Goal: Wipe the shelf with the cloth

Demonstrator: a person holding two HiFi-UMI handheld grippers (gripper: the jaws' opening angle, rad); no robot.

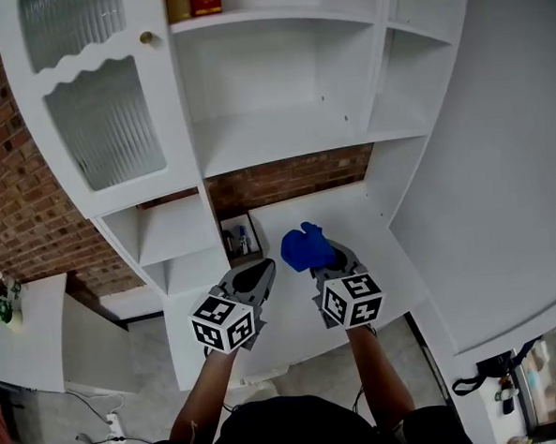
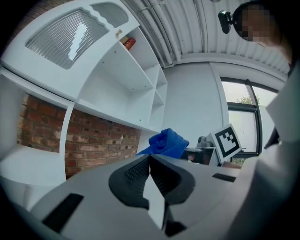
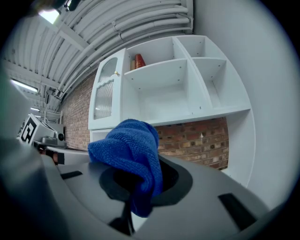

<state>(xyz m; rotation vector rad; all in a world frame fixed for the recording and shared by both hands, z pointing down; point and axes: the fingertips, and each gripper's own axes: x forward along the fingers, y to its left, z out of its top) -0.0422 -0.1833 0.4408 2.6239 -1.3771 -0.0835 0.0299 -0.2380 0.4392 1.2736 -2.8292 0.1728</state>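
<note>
My right gripper (image 1: 329, 260) is clamped on the blue cloth (image 3: 132, 151), which bunches up out of its jaws and hangs over the white ledge (image 1: 357, 211) below the brick back wall (image 1: 285, 180). My left gripper (image 2: 150, 158) sits just beside it with its jaws pressed together on nothing. The white shelf unit (image 1: 282, 132) rises ahead of both, and a small cubby (image 1: 239, 237) holds what may be little bottles, too small to tell.

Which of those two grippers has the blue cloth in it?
The right gripper, shut on the blue cloth; the left gripper is shut with nothing in it.
</note>
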